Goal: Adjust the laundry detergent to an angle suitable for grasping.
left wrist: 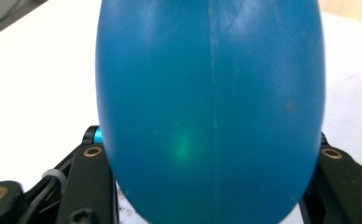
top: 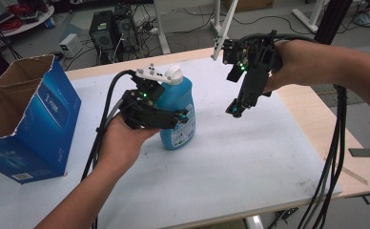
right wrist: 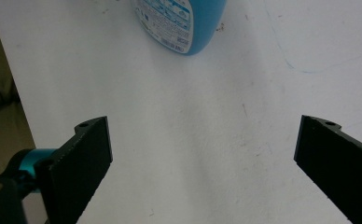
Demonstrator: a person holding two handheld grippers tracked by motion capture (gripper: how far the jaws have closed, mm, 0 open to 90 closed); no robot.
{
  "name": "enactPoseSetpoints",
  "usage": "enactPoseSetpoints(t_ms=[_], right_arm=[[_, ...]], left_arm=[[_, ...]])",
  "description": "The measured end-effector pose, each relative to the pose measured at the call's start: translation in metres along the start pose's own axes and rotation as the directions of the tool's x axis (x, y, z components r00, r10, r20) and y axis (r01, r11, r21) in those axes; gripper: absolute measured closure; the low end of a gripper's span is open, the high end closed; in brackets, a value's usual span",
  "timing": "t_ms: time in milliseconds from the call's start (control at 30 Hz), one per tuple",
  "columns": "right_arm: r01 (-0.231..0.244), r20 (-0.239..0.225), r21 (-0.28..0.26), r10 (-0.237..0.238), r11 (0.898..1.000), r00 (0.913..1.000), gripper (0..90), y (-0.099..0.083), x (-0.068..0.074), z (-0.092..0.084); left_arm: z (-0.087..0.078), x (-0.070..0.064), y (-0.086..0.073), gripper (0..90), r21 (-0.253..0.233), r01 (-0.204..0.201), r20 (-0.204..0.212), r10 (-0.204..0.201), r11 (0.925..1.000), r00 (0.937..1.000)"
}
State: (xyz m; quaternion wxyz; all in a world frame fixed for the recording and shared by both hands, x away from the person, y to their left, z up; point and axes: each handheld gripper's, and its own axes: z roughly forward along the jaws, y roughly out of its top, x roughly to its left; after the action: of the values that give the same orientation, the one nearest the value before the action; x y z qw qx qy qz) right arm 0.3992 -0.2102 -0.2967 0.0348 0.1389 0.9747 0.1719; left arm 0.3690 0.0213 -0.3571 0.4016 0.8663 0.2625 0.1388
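A blue detergent bottle (top: pixel 179 101) with a white cap (top: pixel 174 74) stands upright on the white table cover (top: pixel 231 162). My left gripper (top: pixel 180 117) comes in from the left at the bottle's mid height and is shut on it. In the left gripper view the bottle's blue body (left wrist: pixel 212 102) sits tight between the two black jaws of the left gripper (left wrist: pixel 209 144). My right gripper (top: pixel 234 110) hangs above the table to the right of the bottle, pointing down, well apart from it. Its jaws (right wrist: pixel 207 149) stand wide open with nothing between them; the bottle's labelled base (right wrist: pixel 184 18) lies farther off.
An open blue cardboard box (top: pixel 30 119) stands at the table's left side. Bare wooden tabletop (top: pixel 316 119) runs along the right edge. Thick black cables (top: pixel 333 157) hang from the right forearm. Computers and wiring (top: pixel 111 31) sit on the floor behind the table.
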Motion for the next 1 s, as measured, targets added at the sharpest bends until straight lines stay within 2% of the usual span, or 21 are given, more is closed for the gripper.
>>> enactPoseSetpoints(t_ms=[100, 267, 300, 333, 400, 467, 533, 600, 633, 667, 700, 733, 800, 867, 900, 933, 967, 1000], right_arm=[[-0.003, 0.0, 0.002, 0.003, 1.0, 1.0, 3.3, 0.0, 0.0, 0.0], [-0.004, 0.001, 0.002, 0.004, 1.0, 1.0, 3.3, -0.001, 0.0, 0.0], [-0.004, 0.001, 0.002, 0.004, 1.0, 1.0, 3.3, -0.001, 0.0, 0.0], [-0.011, 0.002, 0.0, 0.011, 1.0, 0.9999, 3.3, -0.001, 0.0, -0.001], [-0.011, 0.001, -0.002, 0.011, 1.0, 0.9999, 3.3, -0.002, 0.0, -0.002], [-0.014, 0.002, -0.002, 0.014, 1.0, 0.9999, 3.3, -0.002, 0.0, -0.002], [-0.016, 0.001, 0.001, 0.016, 1.0, 0.9999, 3.3, -0.003, 0.001, -0.002], [-0.014, 0.0, 0.005, 0.014, 1.0, 0.9999, 3.3, -0.004, 0.0, -0.001], [-0.014, 0.0, 0.005, 0.014, 1.0, 0.9999, 3.3, -0.004, 0.0, -0.001], [-0.017, 0.002, 0.005, 0.017, 1.0, 0.9999, 3.3, -0.004, 0.0, -0.001], [-0.017, 0.002, 0.005, 0.017, 1.0, 0.9999, 3.3, -0.004, 0.0, -0.001], [-0.017, 0.001, 0.003, 0.017, 1.0, 0.9998, 3.3, -0.004, 0.0, -0.001], [-0.021, 0.0, 0.006, 0.021, 1.0, 0.9998, 3.3, -0.004, 0.0, 0.0], [-0.024, 0.002, 0.009, 0.024, 1.0, 0.9997, 3.3, -0.004, 0.0, 0.0], [-0.02, 0.001, 0.01, 0.02, 1.0, 0.9998, 3.3, -0.005, -0.001, 0.0], [-0.021, 0.002, 0.012, 0.021, 1.0, 0.9998, 3.3, -0.005, -0.001, 0.001], [-0.021, 0.002, 0.012, 0.021, 1.0, 0.9998, 3.3, -0.005, -0.001, 0.001], [-0.026, 0.0, 0.015, 0.026, 1.0, 0.9997, 3.3, -0.004, -0.001, 0.001]], left_arm=[[-0.006, 0.002, 0.002, 44.9, -0.021, -0.015, 0.036, 0.016, 0.9997, 0.9992], [-0.02, 0.011, 0.012, 44.9, -0.05, -0.052, 0.112, 0.058, 0.9974, 0.992], [-0.02, 0.011, 0.012, 44.9, -0.05, -0.052, 0.112, 0.058, 0.9974, 0.992], [-0.026, 0.016, 0.017, 44.9, -0.059, -0.081, 0.144, 0.089, 0.9949, 0.9855], [-0.03, 0.02, 0.02, 44.9, -0.055, -0.106, 0.164, 0.113, 0.9929, 0.98], [-0.034, 0.024, 0.025, 44.9, -0.05, -0.144, 0.189, 0.151, 0.9883, 0.9703], [-0.037, 0.026, 0.03, 44.9, -0.041, -0.191, 0.22, 0.195, 0.9808, 0.9557], [-0.038, 0.028, 0.033, 44.9, -0.034, -0.243, 0.247, 0.244, 0.9694, 0.9377], [-0.038, 0.028, 0.033, 44.9, -0.034, -0.243, 0.247, 0.244, 0.9694, 0.9377], [-0.039, 0.029, 0.034, 44.9, -0.031, -0.263, 0.262, 0.262, 0.9642, 0.9287], [-0.039, 0.029, 0.034, 44.9, -0.031, -0.263, 0.262, 0.262, 0.9642, 0.9287], [-0.039, 0.032, 0.037, 45.0, -0.021, -0.307, 0.312, 0.298, 0.9514, 0.9021], [-0.038, 0.035, 0.037, 45.0, -0.025, -0.32, 0.342, 0.309, 0.9472, 0.8874], [-0.038, 0.035, 0.037, 45.0, -0.025, -0.32, 0.342, 0.309, 0.9472, 0.8874], [-0.037, 0.04, 0.035, 45.0, -0.046, -0.333, 0.369, 0.326, 0.9418, 0.8705], [-0.036, 0.041, 0.034, 45.0, -0.051, -0.339, 0.377, 0.332, 0.9395, 0.8648], [-0.036, 0.041, 0.034, 45.0, -0.051, -0.339, 0.377, 0.332, 0.9395, 0.8648], [-0.035, 0.043, 0.033, 45.0, -0.059, -0.355, 0.39, 0.349, 0.9329, 0.8519]])
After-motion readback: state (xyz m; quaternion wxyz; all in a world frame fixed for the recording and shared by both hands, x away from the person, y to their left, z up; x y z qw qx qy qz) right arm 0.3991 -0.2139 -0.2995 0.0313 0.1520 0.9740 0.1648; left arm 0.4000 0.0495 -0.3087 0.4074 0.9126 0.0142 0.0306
